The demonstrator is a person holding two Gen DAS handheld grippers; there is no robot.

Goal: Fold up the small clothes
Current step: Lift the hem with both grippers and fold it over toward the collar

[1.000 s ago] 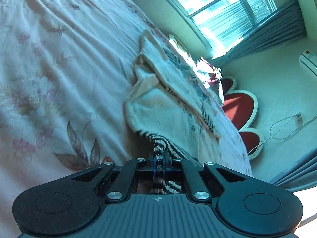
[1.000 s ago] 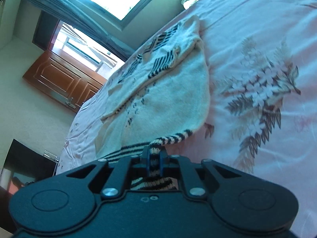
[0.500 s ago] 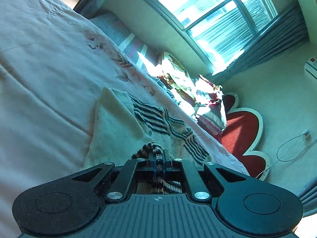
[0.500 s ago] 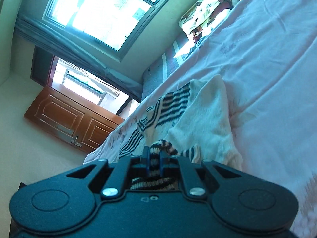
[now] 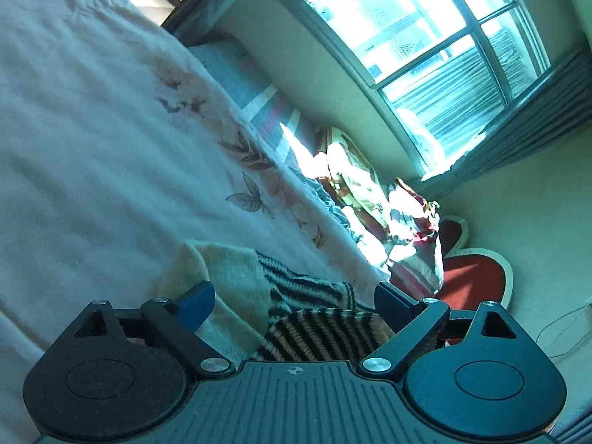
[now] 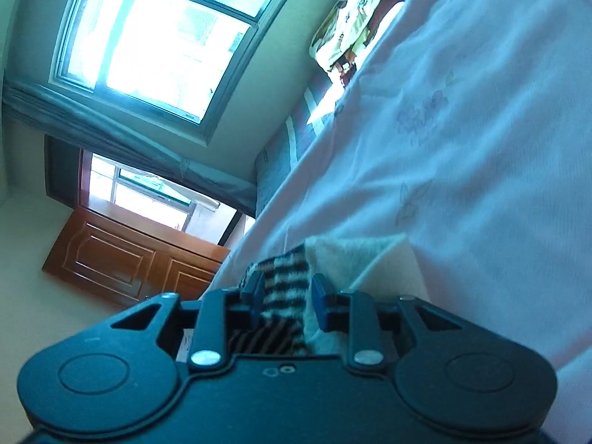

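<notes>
A small cream knit garment with black stripes [image 5: 236, 277] lies folded over on the pale floral bedsheet [image 5: 92, 155]. My left gripper [image 5: 294, 296] is open wide, its jaws on either side of the striped ribbed hem [image 5: 318, 336], which lies loose between them. In the right wrist view the garment [image 6: 355, 255] lies just ahead. My right gripper [image 6: 286, 296] is partly open, and the striped edge [image 6: 285, 288] sits between its blue pads without being pinched.
A heap of patterned bedding [image 5: 359, 188] lies at the far edge of the bed under the window [image 5: 425, 48]. A red and white headboard [image 5: 473, 277] stands at the right. A wooden door [image 6: 122, 259] is at the left in the right wrist view.
Both grippers carried the striped hem forward over the garment, folding it, then opened. The left jaws have spread wide and the right jaws have parted; the hem has been let go.
</notes>
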